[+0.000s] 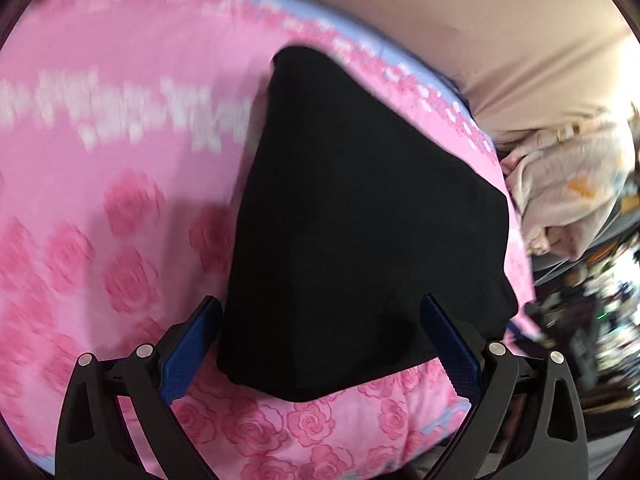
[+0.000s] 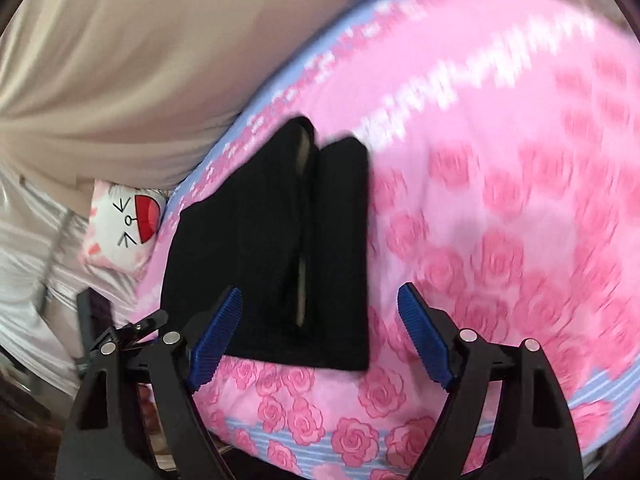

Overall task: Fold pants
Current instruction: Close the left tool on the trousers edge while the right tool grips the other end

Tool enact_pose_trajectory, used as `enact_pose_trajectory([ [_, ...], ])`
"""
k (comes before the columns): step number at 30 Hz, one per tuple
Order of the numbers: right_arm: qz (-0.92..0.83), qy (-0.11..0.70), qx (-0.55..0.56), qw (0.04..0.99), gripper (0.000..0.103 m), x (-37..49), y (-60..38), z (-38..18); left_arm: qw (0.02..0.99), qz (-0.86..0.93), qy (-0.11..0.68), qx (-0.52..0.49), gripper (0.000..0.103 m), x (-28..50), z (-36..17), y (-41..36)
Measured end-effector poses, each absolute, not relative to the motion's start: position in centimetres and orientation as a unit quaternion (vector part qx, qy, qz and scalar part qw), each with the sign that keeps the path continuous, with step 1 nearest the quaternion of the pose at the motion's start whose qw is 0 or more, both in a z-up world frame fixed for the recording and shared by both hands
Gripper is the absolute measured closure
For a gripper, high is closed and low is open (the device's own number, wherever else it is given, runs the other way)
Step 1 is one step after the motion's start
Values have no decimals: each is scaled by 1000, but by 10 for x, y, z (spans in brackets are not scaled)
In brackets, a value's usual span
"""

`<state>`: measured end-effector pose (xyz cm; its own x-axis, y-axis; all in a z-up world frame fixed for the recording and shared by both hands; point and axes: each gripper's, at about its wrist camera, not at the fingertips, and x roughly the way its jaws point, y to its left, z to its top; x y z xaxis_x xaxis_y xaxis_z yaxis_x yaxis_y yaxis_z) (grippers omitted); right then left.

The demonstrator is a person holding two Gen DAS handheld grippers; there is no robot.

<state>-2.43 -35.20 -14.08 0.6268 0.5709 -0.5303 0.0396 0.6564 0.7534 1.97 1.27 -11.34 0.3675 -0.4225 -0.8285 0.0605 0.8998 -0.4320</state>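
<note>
The black pants [image 1: 360, 220] lie folded in a compact bundle on a pink rose-print bedspread [image 1: 100, 200]. My left gripper [image 1: 320, 320] is open and empty, its blue pads either side of the bundle's near edge, a little above it. In the right wrist view the pants [image 2: 272, 248] show stacked layers with a fold gap down the middle. My right gripper [image 2: 320, 312] is open and empty, with the left pad over the bundle's near edge and the right pad over the bedspread [image 2: 500, 200].
A beige curtain [image 2: 120, 60] hangs behind the bed. A white plush with a cartoon face [image 2: 124, 228] sits at the bed's left edge. A pale bundle of cloth [image 1: 568, 192] and dark clutter [image 1: 592, 312] lie right of the bed.
</note>
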Motion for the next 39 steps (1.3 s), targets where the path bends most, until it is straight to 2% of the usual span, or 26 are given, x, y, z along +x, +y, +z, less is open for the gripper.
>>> enact_pose_trajectory([
  [1, 162, 395, 376, 822, 24, -26, -350, -140, 813, -151, 536, -171, 6, 20, -113, 14],
  [3, 178, 397, 370, 821, 13, -26, -341, -138, 806, -162, 543, -168, 6, 20, -113, 9],
  [8, 209, 398, 381, 808, 7, -11, -325, -136, 810, -156, 550, -133, 6, 27, -114, -11],
  [19, 206, 395, 343, 827, 5, 24, -299, -136, 805, -156, 566, -85, 6, 57, -116, -36],
  [20, 198, 394, 330, 834, 11, 25, -296, -136, 807, -160, 563, -79, 6, 58, -117, -38],
  [22, 178, 395, 320, 843, 33, 25, -297, -137, 815, -157, 553, -73, 10, 56, -118, -37],
  [23, 179, 395, 330, 838, 46, 26, -300, -140, 822, -149, 546, -69, 23, 54, -117, -34],
  [24, 188, 394, 349, 829, 50, 26, -305, -144, 823, -153, 542, -75, 38, 53, -117, -32],
  [25, 190, 394, 349, 829, 52, 26, -305, -145, 820, -159, 543, -90, 45, 53, -118, -28],
  [27, 192, 390, 347, 831, 56, 24, -306, -143, 818, -163, 541, -110, 64, 54, -115, -21],
  [29, 198, 379, 346, 835, 58, 20, -305, -134, 825, -161, 532, -100, 71, 51, -106, -22],
  [33, 214, 359, 334, 845, 60, 7, -305, -109, 840, -169, 508, -81, 77, 38, -84, -25],
  [37, 216, 374, 322, 843, 60, -9, -309, -108, 823, -198, 522, -101, 77, 17, -77, -18],
  [38, 209, 389, 326, 836, 60, -9, -309, -121, 819, -197, 531, -98, 75, 15, -85, -19],
  [39, 200, 402, 333, 829, 57, -6, -308, -132, 818, -191, 535, -92, 67, 15, -94, -19],
])
